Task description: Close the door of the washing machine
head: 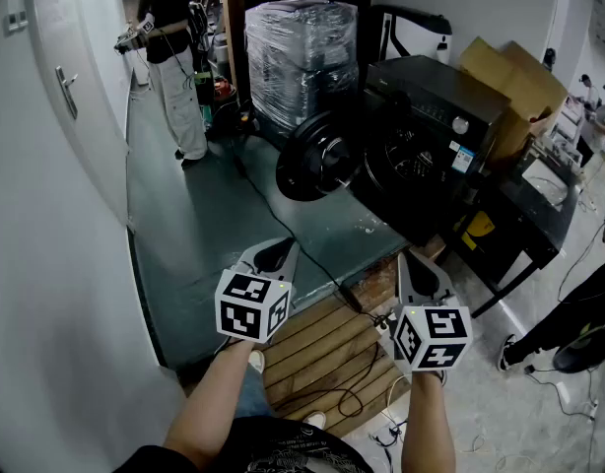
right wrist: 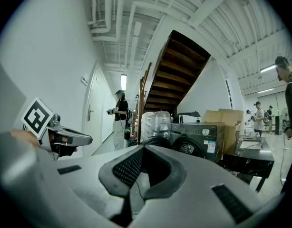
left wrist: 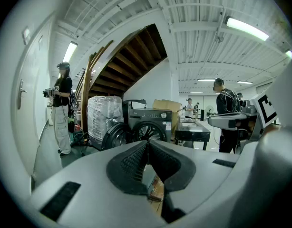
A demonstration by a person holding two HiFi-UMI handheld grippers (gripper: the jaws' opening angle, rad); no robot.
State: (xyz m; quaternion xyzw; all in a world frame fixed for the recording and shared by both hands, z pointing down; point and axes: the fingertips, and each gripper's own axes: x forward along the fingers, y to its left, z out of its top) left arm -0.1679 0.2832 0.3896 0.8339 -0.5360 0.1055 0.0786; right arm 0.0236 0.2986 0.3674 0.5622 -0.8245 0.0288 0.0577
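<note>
A black front-loading washing machine [head: 436, 136] stands ahead on the green floor, and its round door [head: 320, 156] hangs swung open to the left. Both gripper views show the machine [left wrist: 148, 120] [right wrist: 196, 137] some way off, door ajar. My left gripper [head: 273, 256] and right gripper [head: 418, 269] are held side by side, well short of the machine, both shut with nothing between the jaws. In the left gripper view the pads [left wrist: 136, 163] meet at their tips, and in the right gripper view the pads [right wrist: 129, 167] do the same.
A plastic-wrapped pallet [head: 301, 52] stands behind the door, a cardboard box [head: 514, 92] behind the machine. A black table [head: 524, 210] sits at its right. A person [head: 174, 62] stands far left by a white wall door [head: 71, 87]. Cables [head: 332, 284] cross a wooden pallet [head: 327, 348] near my feet.
</note>
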